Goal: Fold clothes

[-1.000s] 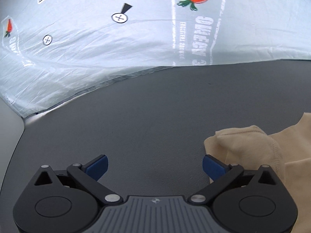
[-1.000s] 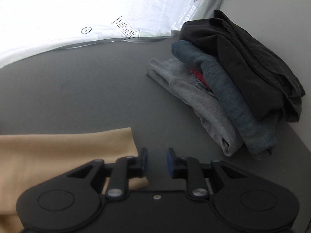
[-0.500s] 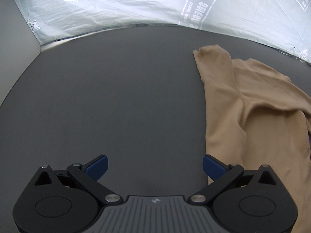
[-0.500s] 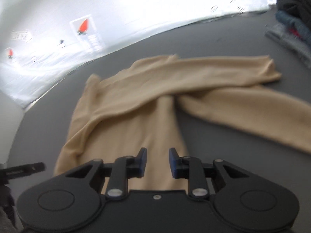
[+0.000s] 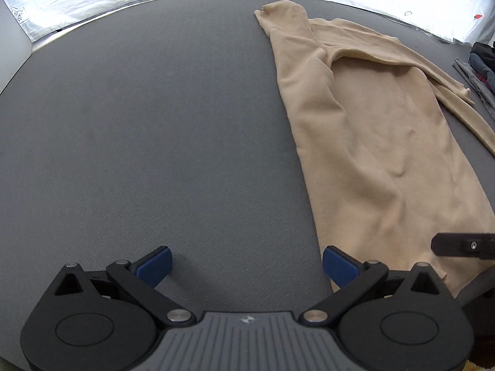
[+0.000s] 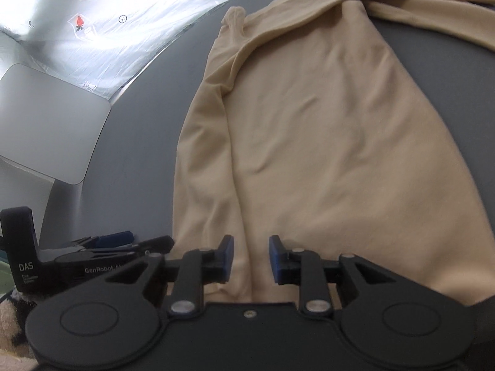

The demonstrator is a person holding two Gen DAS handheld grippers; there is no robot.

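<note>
garment (image 6: 324, 142) hem between right gripper (image 6: 250, 258) parted fingers | left gripper (image 5: 246, 264) released, garment at right finger

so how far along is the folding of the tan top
Early. Done: the tan top lies spread on the dark table, one sleeve crossed over its upper part, and a stack of other clothes sits at the far right. In hand: nothing; the left gripper is wide open over bare table, the right gripper open over the near hem. Left: the body folds.
</note>
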